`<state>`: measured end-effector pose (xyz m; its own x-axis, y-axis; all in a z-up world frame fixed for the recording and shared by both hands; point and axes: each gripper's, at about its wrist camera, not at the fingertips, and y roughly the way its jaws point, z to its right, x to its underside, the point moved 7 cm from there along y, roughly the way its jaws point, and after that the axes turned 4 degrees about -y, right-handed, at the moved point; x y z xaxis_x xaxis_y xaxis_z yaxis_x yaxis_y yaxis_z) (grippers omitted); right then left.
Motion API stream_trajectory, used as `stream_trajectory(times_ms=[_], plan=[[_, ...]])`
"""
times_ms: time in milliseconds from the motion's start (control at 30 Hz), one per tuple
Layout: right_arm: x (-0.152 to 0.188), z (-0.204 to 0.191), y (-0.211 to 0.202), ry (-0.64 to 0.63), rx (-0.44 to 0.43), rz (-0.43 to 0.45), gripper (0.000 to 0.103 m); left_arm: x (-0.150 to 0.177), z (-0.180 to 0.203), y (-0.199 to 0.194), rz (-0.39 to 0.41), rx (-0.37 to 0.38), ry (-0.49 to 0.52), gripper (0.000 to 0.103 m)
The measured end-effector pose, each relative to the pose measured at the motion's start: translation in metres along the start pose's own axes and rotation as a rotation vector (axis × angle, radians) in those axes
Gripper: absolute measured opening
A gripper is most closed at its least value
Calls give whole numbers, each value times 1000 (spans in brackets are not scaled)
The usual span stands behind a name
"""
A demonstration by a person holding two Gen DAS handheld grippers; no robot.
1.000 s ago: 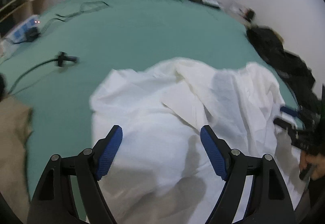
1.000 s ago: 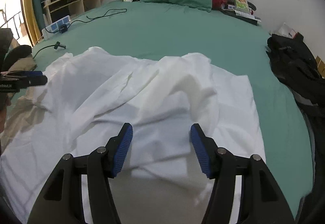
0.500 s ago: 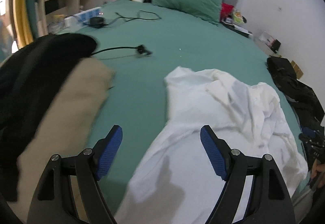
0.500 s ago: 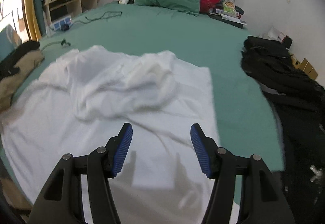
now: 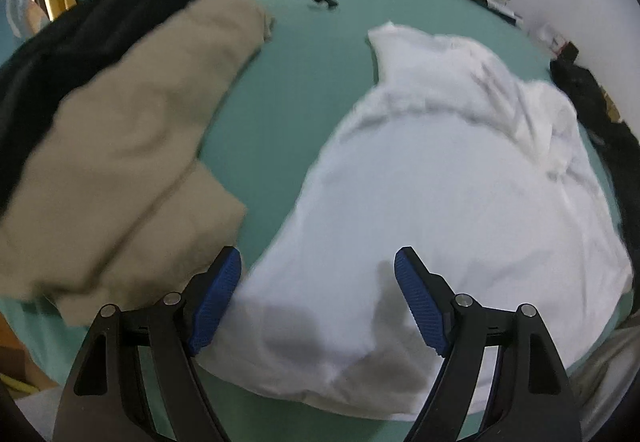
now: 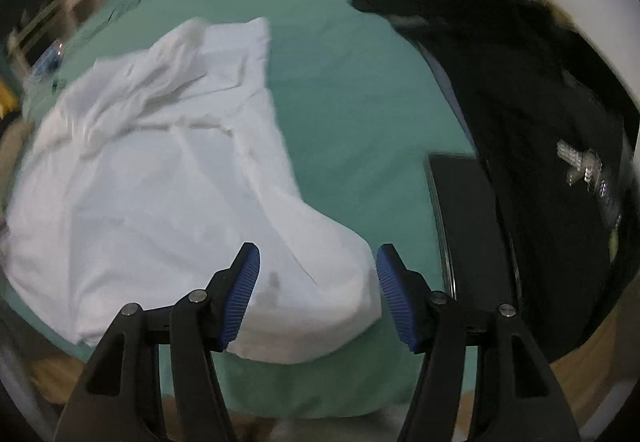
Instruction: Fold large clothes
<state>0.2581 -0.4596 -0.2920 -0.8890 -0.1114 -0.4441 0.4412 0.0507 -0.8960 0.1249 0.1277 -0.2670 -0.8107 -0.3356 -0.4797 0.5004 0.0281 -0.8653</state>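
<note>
Both hand-held grippers swung apart over white garment [image 5: 460,177].

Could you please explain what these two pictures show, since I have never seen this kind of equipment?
There is no robot: a person holds a two-finger gripper in each hand, each with a fisheye camera looking along its fingers. One picture is from the left gripper, the other from the right gripper. Both point down at a green bed. A crumpled white garment lies on it, with a tan garment at one side and dark clothes at the other. Both grippers stand open over the white garment's near corners, holding nothing.
</note>
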Motion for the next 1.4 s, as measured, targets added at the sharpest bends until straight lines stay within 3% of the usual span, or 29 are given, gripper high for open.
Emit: stream_trajectory(times_ms=[100,400,533,633,700,733,767,833,900,1000,1067,1100,1133,1267,1400], plan=[[7,13,8,55,-26,-26,61,8,3,-3,15,-32,43,83],[26,11,37,105,-99,-77,61,22,-1,-10,-22,-6,-31,83],[32,-7,39,38,-107,-63,61,28,3,-5,-11,-46,6,83],[38,-22,38,51,-201,-54,61,28,6,-4,-18,-76,14,84],[41,-33,37,22,-228,-54,51,29,7,-4,-20,-91,15,84],[40,-38,36,4,-233,-50,29,29,7,-5,-21,-91,9,84],[40,-44,37,-14,-246,-54,15,30,7,-5,-23,-89,5,84],[41,-55,39,-54,-259,-61,7,31,8,-5,-32,-81,0,84],[41,-69,39,-103,-260,-50,7,30,10,-5,-49,-78,7,84],[43,-87,38,-148,-258,-37,7,27,15,-5,-65,-54,15,67],[42,-92,36,-153,-252,-22,7,27,20,-8,-67,-21,20,37],[40,-93,35,-146,-255,-10,7,28,21,-9,-67,-17,18,28],[37,-94,33,-137,-260,5,6,29,23,-11,-68,-2,9,11],[33,-89,15,-90,-282,83,6,34,36,-23,-77,106,-29,6],[35,-77,5,-6,-290,105,6,32,42,-45,-31,141,-22,6]])
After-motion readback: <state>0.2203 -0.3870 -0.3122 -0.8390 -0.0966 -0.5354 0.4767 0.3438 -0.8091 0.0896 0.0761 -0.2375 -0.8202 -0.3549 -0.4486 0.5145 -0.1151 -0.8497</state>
